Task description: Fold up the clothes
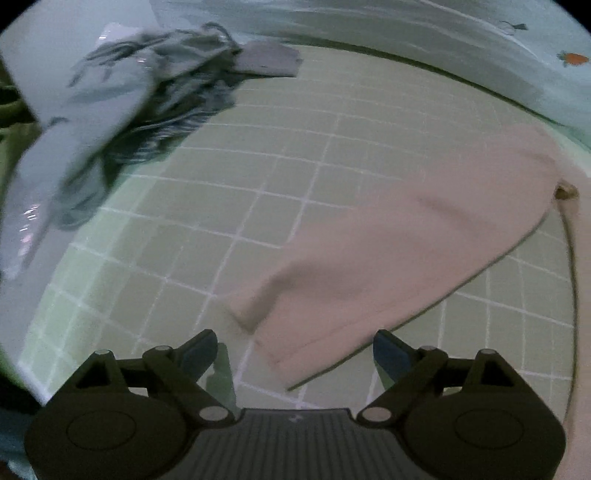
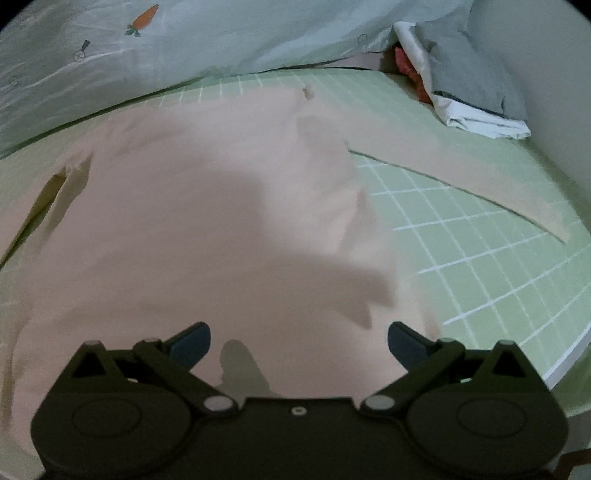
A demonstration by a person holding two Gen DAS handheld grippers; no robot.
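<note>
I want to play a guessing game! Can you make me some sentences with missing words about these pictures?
The pink garment lies on a ____ mat with white grid lines.
Both grippers, left and right, are ____.
The bedsheet has an orange ____ printed on it.

Missing words: green; open; carrot

So the right gripper (image 2: pixel 298 341) hung over the pink garment (image 2: pixel 192 229) with its jaws spread wide and nothing between them. The garment lay spread across most of the green grid mat (image 2: pixel 480 258), and one sleeve (image 2: pixel 476 184) stretched out toward 2 o'clock, lying flat on the grid. A slit-like opening (image 2: pixel 51 195) showed at around 9 o'clock. Up at 11 o'clock there was a pale sheet with a carrot print (image 2: pixel 146 18). A stack of folded grey and white clothes (image 2: pixel 476 96) sat at 1 o'clock, against the wall, with something red (image 2: pixel 406 66) just beside it.
</note>
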